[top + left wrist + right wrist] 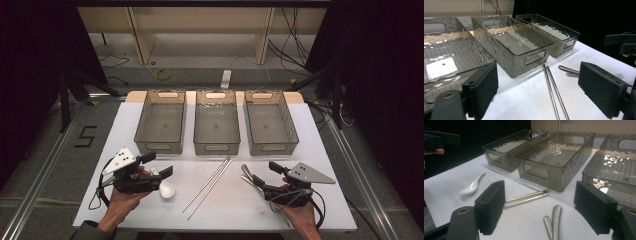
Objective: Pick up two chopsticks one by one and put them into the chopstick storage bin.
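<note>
1. The white spoon [166, 190] lies near the table's [310, 150] near-left corner, just beside the left gripper [161, 166], bowl toward the person. The metal chopsticks [210, 183] lie as a touching pair across the table's middle, slanting from the near edge toward the middle bin [216, 125].
2. Two metal handles [554, 220], a fork and probably a spoon (the heads are hidden under the hand), lie beneath the right gripper [260, 174] near the near-right part of the table.
3. Both grippers hover above the table with jaws spread wide and nothing between them.
4. The step in hand looks like a first pick for sorting cutlery into the left bin [161, 122], middle bin or right bin [271, 124], all empty along the far edge.
5. To do it well, lower the right gripper squarely over one handle, jaws across its width, so the second handle is not dragged along.
6. For the spoon, grasp the stem, not the rounded bowl, which could slip.
</note>
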